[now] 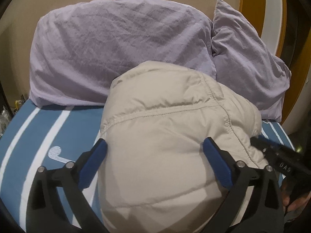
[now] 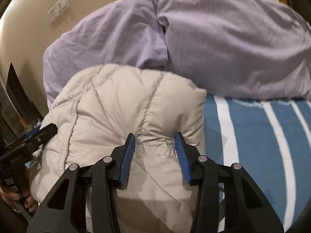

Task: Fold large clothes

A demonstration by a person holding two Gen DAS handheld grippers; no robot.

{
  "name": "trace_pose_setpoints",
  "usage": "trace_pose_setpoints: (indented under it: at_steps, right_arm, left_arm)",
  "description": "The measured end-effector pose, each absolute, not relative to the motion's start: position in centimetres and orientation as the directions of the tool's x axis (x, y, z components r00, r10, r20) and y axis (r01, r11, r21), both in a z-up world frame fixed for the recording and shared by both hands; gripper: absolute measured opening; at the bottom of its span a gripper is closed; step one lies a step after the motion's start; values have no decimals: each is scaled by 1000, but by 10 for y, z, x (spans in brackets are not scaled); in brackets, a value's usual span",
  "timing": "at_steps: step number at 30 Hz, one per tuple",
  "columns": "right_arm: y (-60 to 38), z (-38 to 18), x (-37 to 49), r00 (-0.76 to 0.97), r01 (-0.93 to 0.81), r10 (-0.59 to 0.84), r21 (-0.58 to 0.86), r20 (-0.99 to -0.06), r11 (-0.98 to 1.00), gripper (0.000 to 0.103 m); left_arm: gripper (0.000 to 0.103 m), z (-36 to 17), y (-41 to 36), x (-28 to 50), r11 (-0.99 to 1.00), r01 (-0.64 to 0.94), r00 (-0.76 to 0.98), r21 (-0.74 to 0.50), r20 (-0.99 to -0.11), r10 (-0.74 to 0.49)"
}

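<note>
- Two grippers over one beige puffer jacket (image 1: 165, 136), bundled into a puffy mound on the blue-and-white striped bedcover (image 1: 38, 136).
- Left gripper (image 1: 155, 147): jaws spread wide, blue pads straddling the near end of the bundle. Fabric bulges between the fingers (image 1: 93, 163); left pad sits at the jacket's edge, right pad against a seam. No pinch visible, so it's open around the jacket rather than clamped.
- Right gripper (image 2: 155, 141): jaws part-open, pads either side of a stitched seam ridge near the jacket's right side. Pads look to touch the fabric, gap between them stays wide; not closed on it.
- Each gripper shows in the other's view: right one at the jacket's right edge from the left wrist, left one at its left edge from the right wrist.
- Jacket's far end butts against two lilac pillows (image 1: 116, 48) leaning on the beige wall (image 2: 29, 38).
- Wall switch plate (image 2: 59, 8) up left in the right wrist view.
</note>
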State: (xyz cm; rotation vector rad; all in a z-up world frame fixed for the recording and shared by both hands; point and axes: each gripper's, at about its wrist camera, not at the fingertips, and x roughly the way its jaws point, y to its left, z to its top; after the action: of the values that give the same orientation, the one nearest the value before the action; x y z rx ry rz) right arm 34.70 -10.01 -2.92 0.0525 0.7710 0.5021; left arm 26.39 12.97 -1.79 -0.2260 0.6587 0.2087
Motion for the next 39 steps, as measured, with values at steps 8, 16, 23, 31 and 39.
trace_pose_setpoints:
  at_steps: [8,16,23,31,39]
  right_arm:
    - [-101,-20,327,618,-408,415,179,-668,895,55]
    - [-119,-1,272,593,-426,418,172,-689,888,97]
    - [-123,6,211,565,-480,406,114,-718,870,102]
    - [-130,14,170,529,-482,419,145,-738,864,102]
    - [-129,17,152,517,-489,410,134,-751,862,102]
  left_arm:
    - [101,-13,129,241,942,-266,763,-204,-642,77]
    - [101,-6,113,181,957,-249,736,-151,-672,85]
    - [101,-10,106,129,951,-259,697,-167,-714,64]
    - [101,-9,91,86,950,-239,700,-200,-714,26]
    - [101,-3,79,68,948,-216,706,-235,-708,-15]
